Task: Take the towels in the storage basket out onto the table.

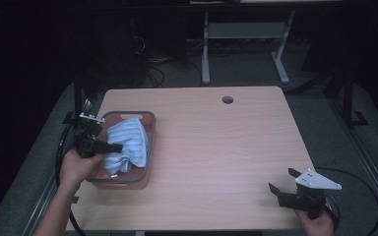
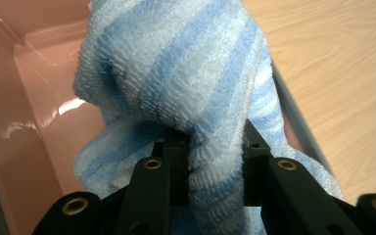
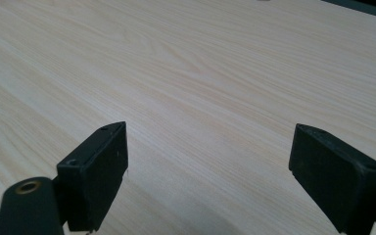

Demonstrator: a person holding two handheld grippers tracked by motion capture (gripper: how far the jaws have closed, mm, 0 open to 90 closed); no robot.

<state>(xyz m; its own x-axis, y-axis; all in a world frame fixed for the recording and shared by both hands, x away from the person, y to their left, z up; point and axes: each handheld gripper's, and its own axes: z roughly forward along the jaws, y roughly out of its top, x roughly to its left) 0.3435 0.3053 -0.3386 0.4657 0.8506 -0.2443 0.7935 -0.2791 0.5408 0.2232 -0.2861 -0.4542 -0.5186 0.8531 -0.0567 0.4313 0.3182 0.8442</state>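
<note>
Black jaws of the left gripper [image 2: 210, 161] pinch a thick fold of a blue-and-white striped towel [image 2: 186, 83], the terry pile bunched between them and spilling out above and to either side in the left gripper view. The cloth looks soft, light and limp; it should drape and sag wherever it is not supported, so a deep bite on a gathered fold, as here, seems a safer hold than a nip at a thin edge, which could slip free. Beyond the jaws the towel sits crumpled inside a pink bin [image 2: 34, 98] with a grey rim, its glossy inner wall and floor bare at nine o'clock of the cloth. From the high view the bin [image 1: 150, 147] stands at the nine o'clock side of the wooden table [image 1: 216, 147], holding nothing but the towel [image 1: 128, 142], part of which rides up toward the rim at three o'clock. The left gripper [image 1: 110, 146] reaches in from the bin's nine o'clock side. At the table's five o'clock corner, well apart from the bin, the right gripper [image 1: 283, 181] hovers with jaws spread wide over bare wood, gripping nothing.
</note>
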